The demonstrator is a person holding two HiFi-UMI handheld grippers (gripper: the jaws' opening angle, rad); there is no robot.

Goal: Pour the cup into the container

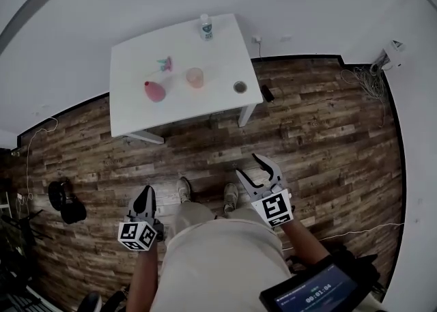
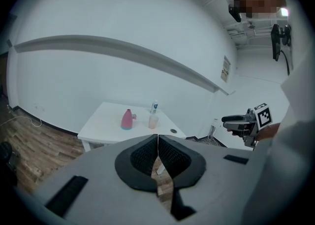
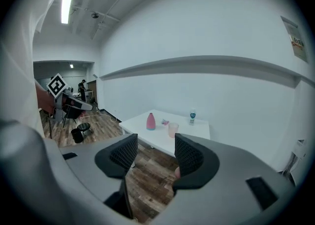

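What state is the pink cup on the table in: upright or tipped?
Upright. The cup stands on its base on the table, mouth up, in all three views. How full it is cannot be told.

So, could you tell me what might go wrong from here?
The container looks small and sits near the edge of the table, so a pour may miss, or a nudge could push it off. The left gripper has its jaws shut; arriving like that, it would likely knock the cup over.

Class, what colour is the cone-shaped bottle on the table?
The bottle is pink; the head view shows it best.
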